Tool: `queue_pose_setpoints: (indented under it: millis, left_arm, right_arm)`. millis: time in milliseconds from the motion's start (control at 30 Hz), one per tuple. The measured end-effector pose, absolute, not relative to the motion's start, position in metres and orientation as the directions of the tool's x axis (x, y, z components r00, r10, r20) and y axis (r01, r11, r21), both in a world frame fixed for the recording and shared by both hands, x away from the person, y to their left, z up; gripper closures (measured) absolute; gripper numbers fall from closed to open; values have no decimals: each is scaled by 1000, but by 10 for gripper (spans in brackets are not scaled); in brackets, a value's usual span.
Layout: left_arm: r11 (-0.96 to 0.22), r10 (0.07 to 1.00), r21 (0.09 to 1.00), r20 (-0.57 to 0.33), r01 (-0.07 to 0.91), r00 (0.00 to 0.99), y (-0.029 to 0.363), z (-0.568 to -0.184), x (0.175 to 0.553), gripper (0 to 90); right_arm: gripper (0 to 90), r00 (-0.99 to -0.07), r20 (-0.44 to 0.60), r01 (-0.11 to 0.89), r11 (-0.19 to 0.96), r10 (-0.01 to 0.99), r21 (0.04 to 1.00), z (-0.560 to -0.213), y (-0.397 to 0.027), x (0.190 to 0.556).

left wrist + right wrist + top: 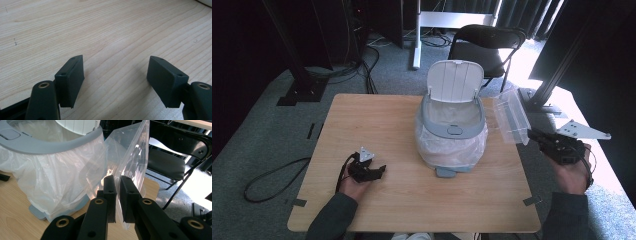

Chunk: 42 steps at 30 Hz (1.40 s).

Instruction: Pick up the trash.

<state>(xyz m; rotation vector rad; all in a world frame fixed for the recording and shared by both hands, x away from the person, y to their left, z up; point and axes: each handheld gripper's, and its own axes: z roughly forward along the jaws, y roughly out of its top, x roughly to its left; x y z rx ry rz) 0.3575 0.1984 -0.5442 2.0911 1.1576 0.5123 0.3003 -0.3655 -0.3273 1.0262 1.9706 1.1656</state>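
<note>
At right of the frame, the right gripper (532, 134) pinches a clear plastic container (511, 116) beside the lined bin (452, 131); the left gripper (379, 171) gapes wide at lower left.

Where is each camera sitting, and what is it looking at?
High view: above the wooden table, looking down; both forearms show.
Left gripper view: on the left gripper, facing bare wood, jaws apart.
Right gripper view: on the right gripper, pinching a clear plastic container.
Shared: the grey bin with white liner.
</note>
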Motion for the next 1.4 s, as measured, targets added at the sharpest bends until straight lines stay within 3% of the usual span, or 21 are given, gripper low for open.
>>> queue_pose_setpoints:
  millis: [1400]
  left_arm:
    - [-371, 850, 723, 12, 582, 527, 198, -544, 358, 302]
  right_arm:
    - [837, -603, -162, 208, 349, 781, 914, -281, -345, 289]
